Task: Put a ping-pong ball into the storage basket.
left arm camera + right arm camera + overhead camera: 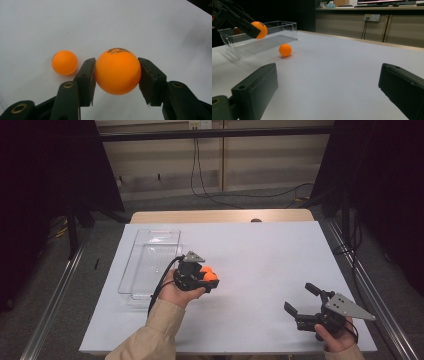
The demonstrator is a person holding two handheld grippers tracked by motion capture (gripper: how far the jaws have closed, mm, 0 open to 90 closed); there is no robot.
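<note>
On the tabletop [260, 245], the tray [150, 260] lies at about nine o'clock from the centre. The left gripper [207, 279] sits just at the tray's four o'clock, one ball [117, 71] clamped between its jaws above the surface. The second ball [64, 62] rests on the tabletop just beside it. The right gripper [300, 300] hovers well apart, at five o'clock from the centre.

White worktop [260, 255], wooden edge at 12 o'clock. Clear plastic tray [150, 260] lies at 9 o'clock side. One orange ball [285, 50] rests on worktop just beside tray.
</note>
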